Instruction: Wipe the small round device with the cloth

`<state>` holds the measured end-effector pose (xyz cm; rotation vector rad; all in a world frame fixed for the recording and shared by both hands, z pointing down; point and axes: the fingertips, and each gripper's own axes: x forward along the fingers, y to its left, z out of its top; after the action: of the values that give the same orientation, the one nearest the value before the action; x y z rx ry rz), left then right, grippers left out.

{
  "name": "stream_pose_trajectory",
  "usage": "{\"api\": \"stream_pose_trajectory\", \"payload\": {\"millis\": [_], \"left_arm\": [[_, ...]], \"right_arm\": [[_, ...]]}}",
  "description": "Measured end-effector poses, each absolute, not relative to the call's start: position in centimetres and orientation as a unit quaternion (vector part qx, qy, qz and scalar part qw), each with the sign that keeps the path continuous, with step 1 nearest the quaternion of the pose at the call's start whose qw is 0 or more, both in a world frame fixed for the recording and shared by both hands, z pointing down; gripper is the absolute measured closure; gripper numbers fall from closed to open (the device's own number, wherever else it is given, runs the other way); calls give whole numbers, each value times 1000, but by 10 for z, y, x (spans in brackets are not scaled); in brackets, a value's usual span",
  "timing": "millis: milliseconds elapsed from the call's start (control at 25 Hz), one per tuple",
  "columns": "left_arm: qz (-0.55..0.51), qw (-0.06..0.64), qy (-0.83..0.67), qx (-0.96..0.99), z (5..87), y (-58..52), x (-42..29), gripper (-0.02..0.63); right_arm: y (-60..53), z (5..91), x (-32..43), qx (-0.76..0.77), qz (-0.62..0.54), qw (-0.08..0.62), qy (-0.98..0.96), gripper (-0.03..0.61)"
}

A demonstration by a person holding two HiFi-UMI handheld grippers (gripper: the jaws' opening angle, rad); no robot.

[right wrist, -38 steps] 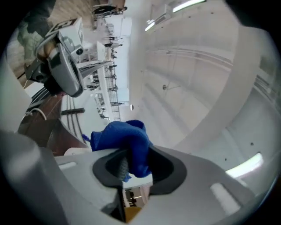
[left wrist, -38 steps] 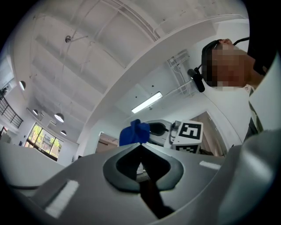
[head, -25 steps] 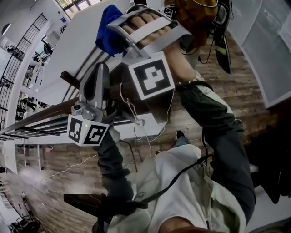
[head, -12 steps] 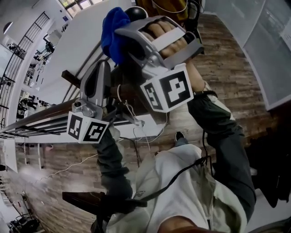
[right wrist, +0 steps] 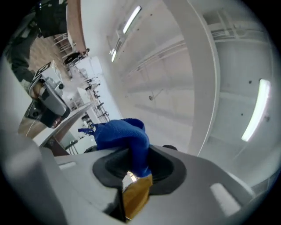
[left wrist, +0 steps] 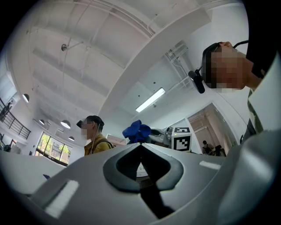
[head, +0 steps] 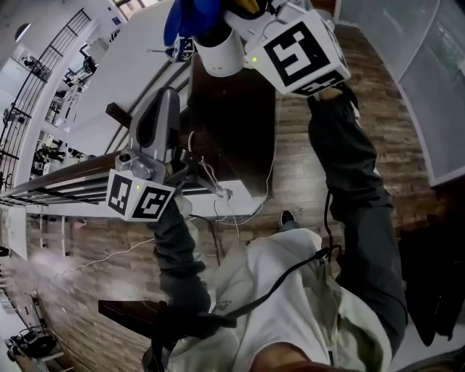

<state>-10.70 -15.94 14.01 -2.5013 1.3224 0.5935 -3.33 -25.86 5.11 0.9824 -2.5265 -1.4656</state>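
Observation:
The blue cloth (right wrist: 124, 134) is bunched between the jaws of my right gripper (right wrist: 131, 163), which is shut on it; a gold-brown tag (right wrist: 136, 193) hangs from the cloth at the jaws. In the head view the right gripper (head: 211, 25) is raised at the top edge, with the cloth (head: 190, 14) sticking out to its left. My left gripper (head: 167, 98) is held lower, shut with nothing between its jaws. From the left gripper (left wrist: 140, 147) the cloth (left wrist: 137, 131) shows just beyond the jaws. I see no small round device in any view.
A dark wooden table (head: 236, 123) lies below both grippers, with a white surface (head: 109, 73) beside it and wood-patterned floor (head: 305, 167) around. White cables (head: 232, 211) hang off the table's edge. A person in a yellow top (left wrist: 94, 143) stands beyond the left gripper.
The right gripper has lifted and swung away towards the top of the head view, carrying the cloth with it. The left gripper has stayed nearly where it was.

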Motion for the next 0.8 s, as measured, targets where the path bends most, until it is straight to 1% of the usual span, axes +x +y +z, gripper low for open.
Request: {"api": "stream_pose_trajectory", "payload": {"millis": [160, 400, 640, 800], "left_arm": [[200, 127, 460, -856, 140, -159, -106, 611], [198, 131, 466, -852, 138, -162, -100, 611], [197, 131, 473, -848, 139, -165, -92, 611], [197, 132, 479, -845, 140, -160, -94, 611]], "right_arm": [[-261, 62, -22, 308, -436, -3, -846, 477], [-266, 78, -4, 307, -421, 3, -853, 477], [-268, 115, 15, 289, -389, 17, -874, 477], [-266, 115, 13, 274, -401, 30, -874, 476]]}}
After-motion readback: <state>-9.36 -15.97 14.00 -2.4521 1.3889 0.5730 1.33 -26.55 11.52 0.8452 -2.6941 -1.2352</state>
